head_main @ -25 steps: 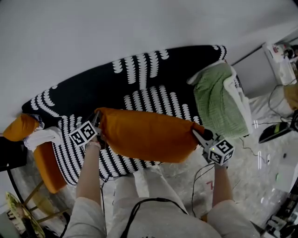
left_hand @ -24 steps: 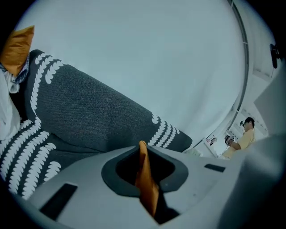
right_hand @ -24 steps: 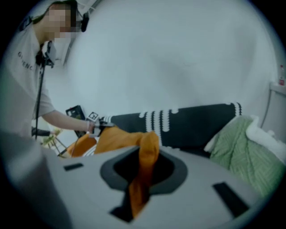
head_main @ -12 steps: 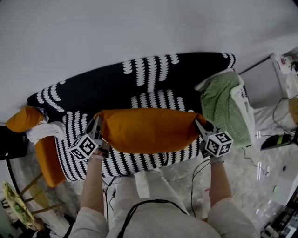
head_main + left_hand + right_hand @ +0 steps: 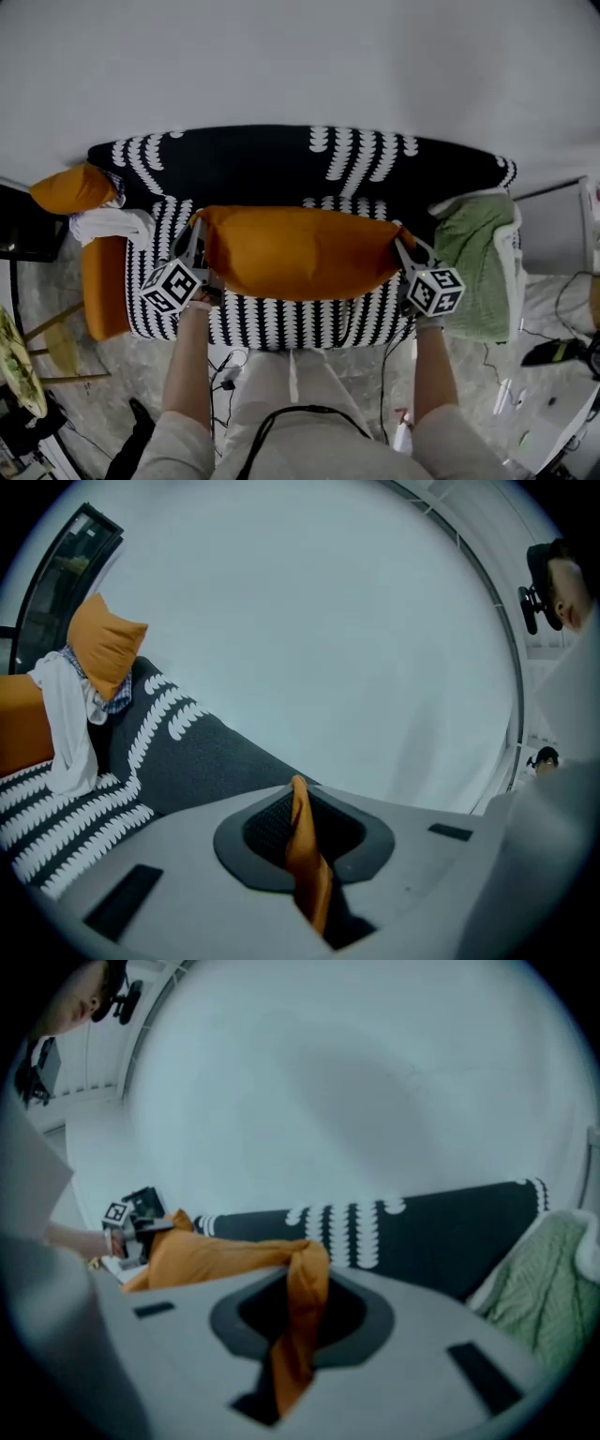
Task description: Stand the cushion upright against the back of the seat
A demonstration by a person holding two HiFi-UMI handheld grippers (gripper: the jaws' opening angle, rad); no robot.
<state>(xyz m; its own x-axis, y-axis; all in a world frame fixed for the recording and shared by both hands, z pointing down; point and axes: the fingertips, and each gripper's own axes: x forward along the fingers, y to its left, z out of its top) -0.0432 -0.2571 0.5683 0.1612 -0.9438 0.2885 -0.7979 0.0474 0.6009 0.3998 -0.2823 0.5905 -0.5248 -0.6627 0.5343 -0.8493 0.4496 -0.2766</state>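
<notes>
Head view shows the orange cushion (image 5: 300, 251) stretched lengthwise between the two grippers, hanging over the patterned seat (image 5: 281, 323) just in front of the backrest (image 5: 281, 164) and apparently not yet leaning on it; the left gripper (image 5: 196, 242) pinches one end corner and the right gripper (image 5: 403, 248) the opposite one, a hold that I judge keeps the cushion taut and level so its long edge can be set down parallel to the backrest; in the left gripper view the fingers (image 5: 187, 874) are closed almost together on a thin fold of orange fabric; in the right gripper view the fingers (image 5: 441, 1335) clamp a bunched orange corner the same way; at the backrest's right end a green blanket (image 5: 473, 267) is draped, just beside the right gripper; at its left end sit a smaller orange pillow (image 5: 70, 187) and a white cloth (image 5: 108, 225), near the left gripper; sideways room therefore looks tight, while the way straight toward the backrest looks open; behind the backrest stands only a plain wall (image 5: 300, 66).
</notes>
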